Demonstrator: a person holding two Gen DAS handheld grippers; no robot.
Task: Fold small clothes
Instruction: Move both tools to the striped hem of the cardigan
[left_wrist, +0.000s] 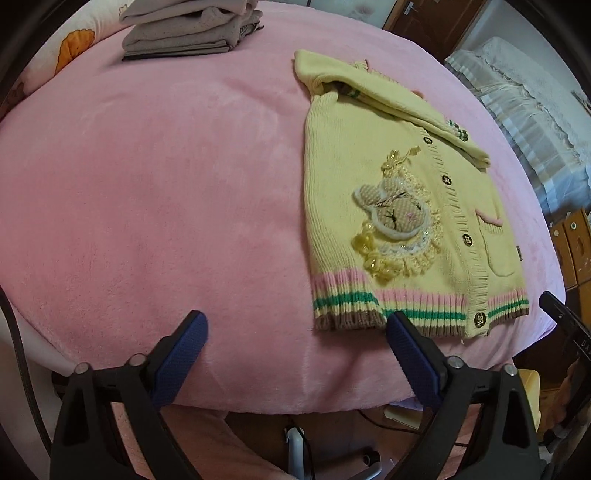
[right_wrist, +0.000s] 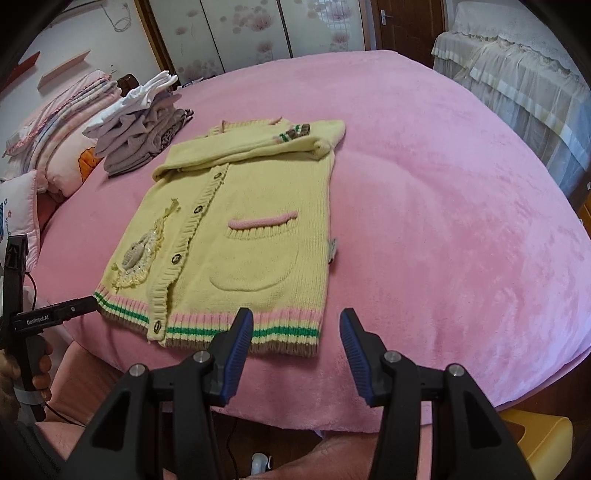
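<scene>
I'm hovering both empty, spread-open grippers, left and right, at the cardigan's striped hem, cardigan running lengthwise toward 12 o'clock on the pink blanket, right one sitting closer.

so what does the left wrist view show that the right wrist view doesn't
Only the left wrist view: the left tool, open, and a clear look at the bunny patch. Only the right wrist view: the right tool, open, the wall cupboards and striped pillows. Both: the yellow cardigan with sleeves folded across, flat on the pink blanket, and the stack of folded clothes.
</scene>
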